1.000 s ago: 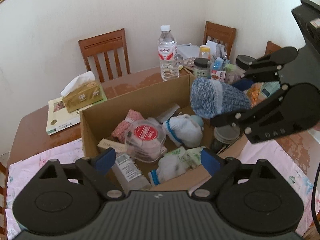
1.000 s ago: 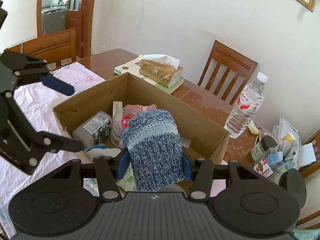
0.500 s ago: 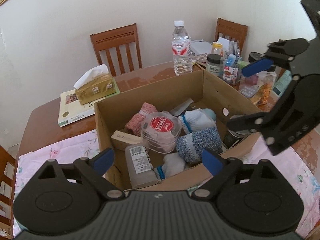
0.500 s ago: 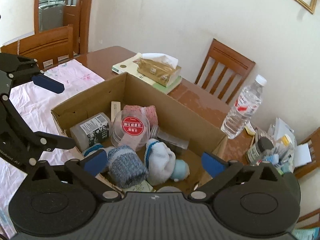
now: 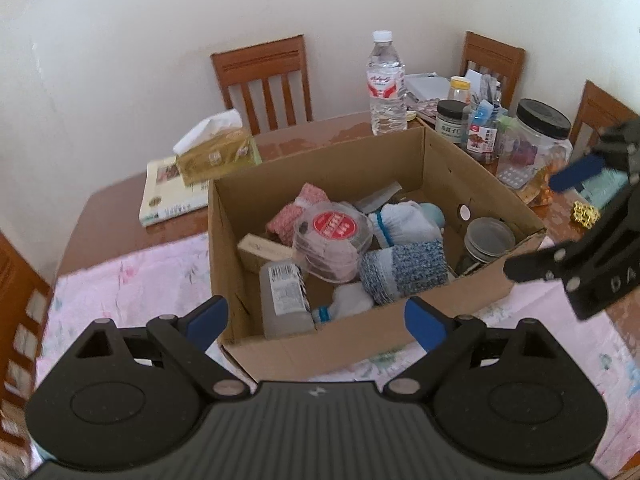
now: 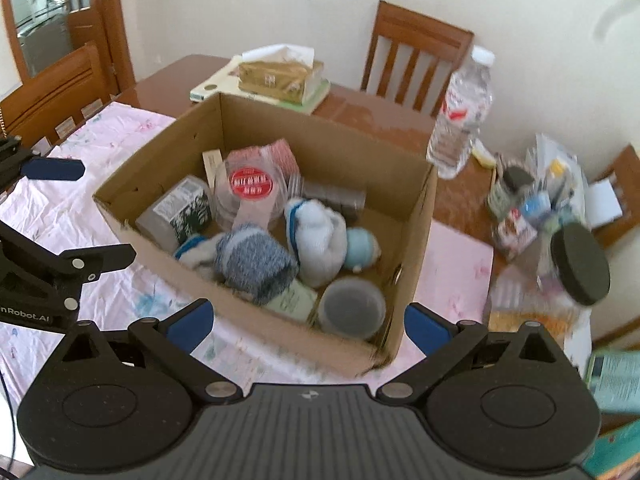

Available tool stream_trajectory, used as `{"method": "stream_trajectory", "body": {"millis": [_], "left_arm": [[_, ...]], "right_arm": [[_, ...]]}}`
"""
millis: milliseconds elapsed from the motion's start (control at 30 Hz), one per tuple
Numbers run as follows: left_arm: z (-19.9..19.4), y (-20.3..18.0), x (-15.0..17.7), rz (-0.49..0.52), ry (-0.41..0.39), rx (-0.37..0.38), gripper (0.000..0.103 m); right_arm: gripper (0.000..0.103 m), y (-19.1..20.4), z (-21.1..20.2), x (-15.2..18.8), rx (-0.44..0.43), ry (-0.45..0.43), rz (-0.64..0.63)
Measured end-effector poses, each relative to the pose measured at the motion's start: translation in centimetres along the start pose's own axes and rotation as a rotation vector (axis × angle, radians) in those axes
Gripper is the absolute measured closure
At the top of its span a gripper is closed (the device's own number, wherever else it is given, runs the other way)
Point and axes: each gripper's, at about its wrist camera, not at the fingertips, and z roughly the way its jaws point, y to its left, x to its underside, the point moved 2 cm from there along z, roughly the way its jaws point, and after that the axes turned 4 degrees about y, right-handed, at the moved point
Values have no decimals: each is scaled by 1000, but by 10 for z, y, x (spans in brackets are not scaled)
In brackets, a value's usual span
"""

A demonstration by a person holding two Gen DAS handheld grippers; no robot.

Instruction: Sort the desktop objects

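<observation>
The left gripper (image 6: 68,216) reads "nRobot.AI"; other labels are too blurred.

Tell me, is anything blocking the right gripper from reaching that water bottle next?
Nothing visible does. The right gripper hangs open by the cardboard box's near corner, and the water bottle stands on bare table past the box's far right corner. Going around the right side, only the jars sit nearby.

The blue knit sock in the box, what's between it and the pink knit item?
The clear tub with the red label lies between the blue sock and the pink knit, clearest in the left wrist view.
</observation>
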Motion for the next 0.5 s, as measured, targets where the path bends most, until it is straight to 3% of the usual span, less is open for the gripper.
{"method": "stream_trajectory", "body": {"millis": [133, 333, 500], "left_arm": [[-3, 0, 9, -77, 26, 20, 8], [-4, -3, 20, -106, 73, -54, 8], [-8, 0, 25, -199, 107, -42, 8]], "right_arm": [[0, 3, -3, 9, -9, 16, 60], [0, 3, -10, 16, -22, 23, 194], [0, 3, -9, 27, -38, 52, 264]]}}
